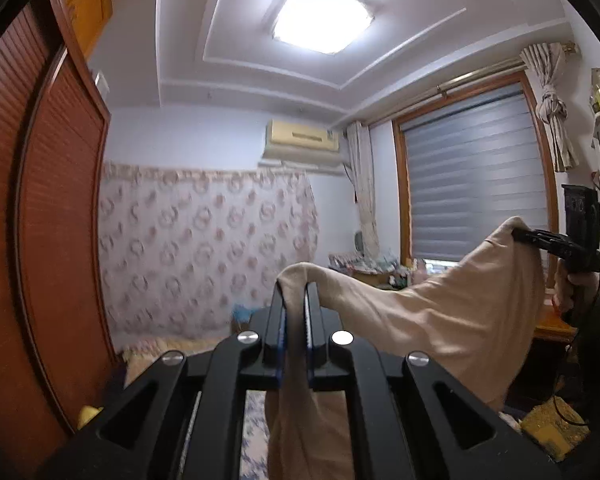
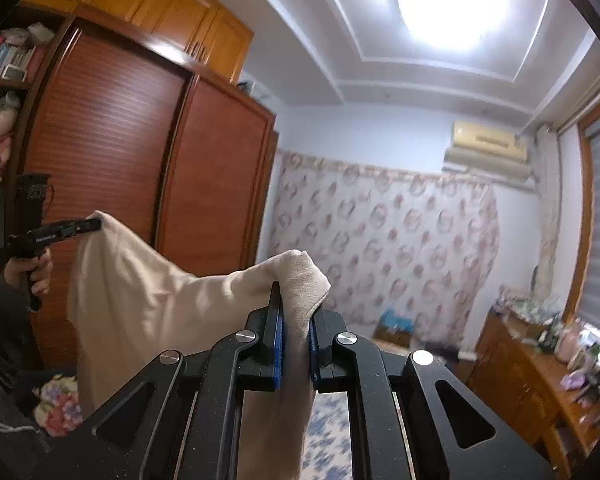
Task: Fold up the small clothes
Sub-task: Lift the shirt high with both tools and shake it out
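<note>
Both tongs, left & right, clamped on soft beige cloth garment, held up spread between them w/ no fold visible; folding prob. all left.

**Ceiling lamp blazing, edges bending**

And the square ceiling lamp is blown out white in both views, bleeding glare across the ceiling. The room reads bright and cool. Fisheye curvature bows the wardrobe hard at the frame edge, with black vignette in the corners. The patterned wall hanging looks soft and smeared by motion blur.
</note>
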Available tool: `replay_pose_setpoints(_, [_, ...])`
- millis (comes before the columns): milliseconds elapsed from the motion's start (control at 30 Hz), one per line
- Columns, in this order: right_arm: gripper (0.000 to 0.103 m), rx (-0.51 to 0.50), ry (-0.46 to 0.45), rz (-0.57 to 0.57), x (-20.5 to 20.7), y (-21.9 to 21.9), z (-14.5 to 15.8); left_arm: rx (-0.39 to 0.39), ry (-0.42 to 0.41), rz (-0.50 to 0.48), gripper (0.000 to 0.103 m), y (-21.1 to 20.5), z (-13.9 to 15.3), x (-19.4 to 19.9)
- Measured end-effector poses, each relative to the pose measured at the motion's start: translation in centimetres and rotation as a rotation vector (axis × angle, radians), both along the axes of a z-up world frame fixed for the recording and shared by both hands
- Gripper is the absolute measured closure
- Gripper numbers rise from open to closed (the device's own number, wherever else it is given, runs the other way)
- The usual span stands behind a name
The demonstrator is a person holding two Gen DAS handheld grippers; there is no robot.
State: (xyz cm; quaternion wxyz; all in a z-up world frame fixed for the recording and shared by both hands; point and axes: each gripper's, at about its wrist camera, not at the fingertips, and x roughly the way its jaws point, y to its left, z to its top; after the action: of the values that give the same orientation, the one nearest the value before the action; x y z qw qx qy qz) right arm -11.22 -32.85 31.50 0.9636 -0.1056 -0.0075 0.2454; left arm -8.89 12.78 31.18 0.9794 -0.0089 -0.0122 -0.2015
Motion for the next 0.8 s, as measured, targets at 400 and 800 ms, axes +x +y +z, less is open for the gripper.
replay_pose_setpoints(400, [0.096,-0.038,-0.059,-0.080,-1.0,-0.8,5.4,0.030,-0.091,0.066,0.100,1.6,5.6,0.7])
replay_pose_setpoints(800, [0.096,-0.111,0.219,-0.147,16.7,-0.9,-7.1,0.096,0.174,0.131,0.100,-0.8,-5.6,17.4])
